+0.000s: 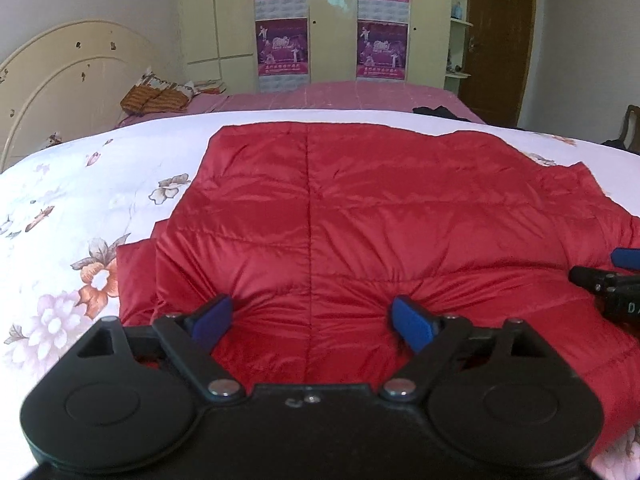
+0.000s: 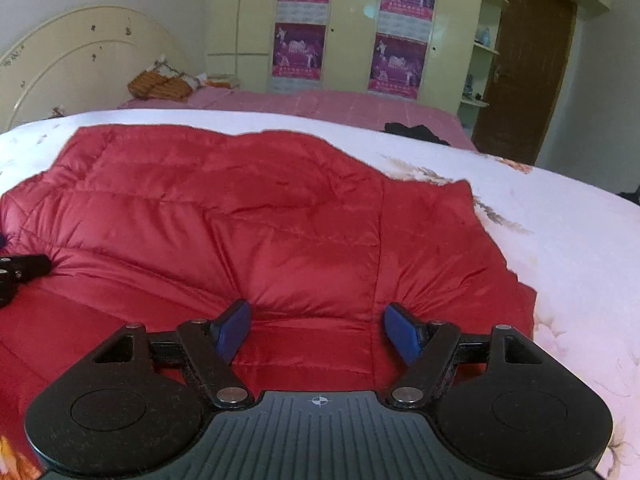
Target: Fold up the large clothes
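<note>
Red quilted nylon fills the middle of both views: a puffer jacket (image 1: 340, 216) lies spread flat on a bed, on a white floral bedspread (image 1: 72, 208), with a vertical seam running up its centre.

In the left wrist view, a cream headboard (image 1: 52, 80) stands at 10 o'clock, with an orange patterned pillow (image 1: 154, 96) just right of it on the pink sheet (image 1: 320, 96) beyond the bedspread. The left gripper (image 1: 312, 320) sits at 6 o'clock over the jacket's near part. Its blue-padded fingers (image 1: 414, 322) stand wide apart, tips pressing into the puffy fabric either side of the seam, with cloth bulging between them but not pinched. At 3 o'clock the other gripper's black body pokes in above the jacket.

In the right wrist view, the right gripper (image 2: 318, 330) is at 6 o'clock over the jacket's right half. Its fingers (image 2: 402, 332) are likewise spread, resting against the fabric without clamping it. Purple posters (image 2: 396, 60) hang on the pale wardrobe (image 2: 348, 40) at 12 o'clock, and a brown door (image 2: 520, 72) stands at 2 o'clock.
</note>
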A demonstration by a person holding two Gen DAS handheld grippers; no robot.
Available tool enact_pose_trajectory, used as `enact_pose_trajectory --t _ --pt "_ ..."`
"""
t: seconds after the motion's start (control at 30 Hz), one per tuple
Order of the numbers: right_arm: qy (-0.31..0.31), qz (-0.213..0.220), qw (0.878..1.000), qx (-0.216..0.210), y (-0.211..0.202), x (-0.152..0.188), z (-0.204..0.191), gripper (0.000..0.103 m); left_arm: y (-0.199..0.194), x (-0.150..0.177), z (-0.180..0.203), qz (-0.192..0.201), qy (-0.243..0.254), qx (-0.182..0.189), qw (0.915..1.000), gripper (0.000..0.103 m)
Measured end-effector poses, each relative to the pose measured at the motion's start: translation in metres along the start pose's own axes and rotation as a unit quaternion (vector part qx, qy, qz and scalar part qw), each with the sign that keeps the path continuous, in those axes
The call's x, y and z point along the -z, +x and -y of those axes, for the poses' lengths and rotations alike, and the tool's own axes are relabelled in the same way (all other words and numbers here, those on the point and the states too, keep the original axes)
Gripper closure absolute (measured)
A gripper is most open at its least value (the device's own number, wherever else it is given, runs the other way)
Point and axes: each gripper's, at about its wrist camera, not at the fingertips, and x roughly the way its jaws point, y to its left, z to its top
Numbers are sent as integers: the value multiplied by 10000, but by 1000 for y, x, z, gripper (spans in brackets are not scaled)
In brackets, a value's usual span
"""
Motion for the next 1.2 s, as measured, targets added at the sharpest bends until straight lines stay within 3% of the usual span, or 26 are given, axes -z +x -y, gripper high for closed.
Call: enact_pose_trajectory --t 0.27,0.53,0.73,0.9,1.0,1.1,1.2 --pt "221 -201 9995 -103 -8 -8 8 30 -7 -5 -1 -199 -104 -26 9997 15" --pt "867 -84 9958 -282 -71 -9 32 30 -40 -9 -18 -315 -472 64 9984 15" --pt "1273 -207 9903 -523 -124 14 48 30 -76 0 -36 -426 -903 360 9943 14" --pt "1675 -590 9819 -658 -150 48 59 30 -103 27 -59 -651 -1387 583 9865 14" --pt "1861 -891 9755 -758 -149 68 62 30 -106 47 -72 -922 -1834 719 9761 14" --pt "2368 -1026 9606 -1034 -141 79 69 30 -97 63 -81 -1117 -2261 898 9635 15" --pt "2589 -912 9542 -1191 -134 77 73 30 -88 68 -88 -926 -2701 1081 9523 16"
